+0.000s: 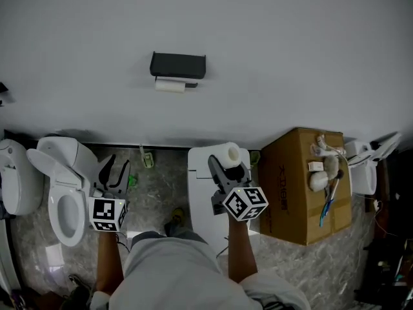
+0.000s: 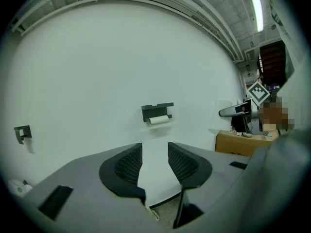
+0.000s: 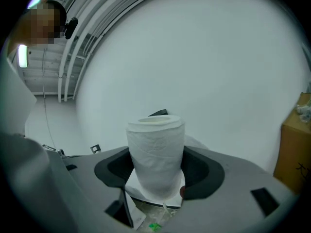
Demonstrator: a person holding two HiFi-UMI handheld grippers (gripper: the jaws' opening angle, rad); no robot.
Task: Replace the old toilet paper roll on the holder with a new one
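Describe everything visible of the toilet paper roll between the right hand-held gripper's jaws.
The toilet paper roll is a full, white cylinder of soft, lightly embossed paper, with its hollow core open at the top. It stands upright between the jaws of the right hand-held gripper, whose dark pads press its two sides. The black wall holder is farther ahead, apart from it.

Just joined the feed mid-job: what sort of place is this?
Probably a mock-up bathroom: white ceramic toilet, black wall-mounted paper holder with a thin white roll, and a brown cardboard box.
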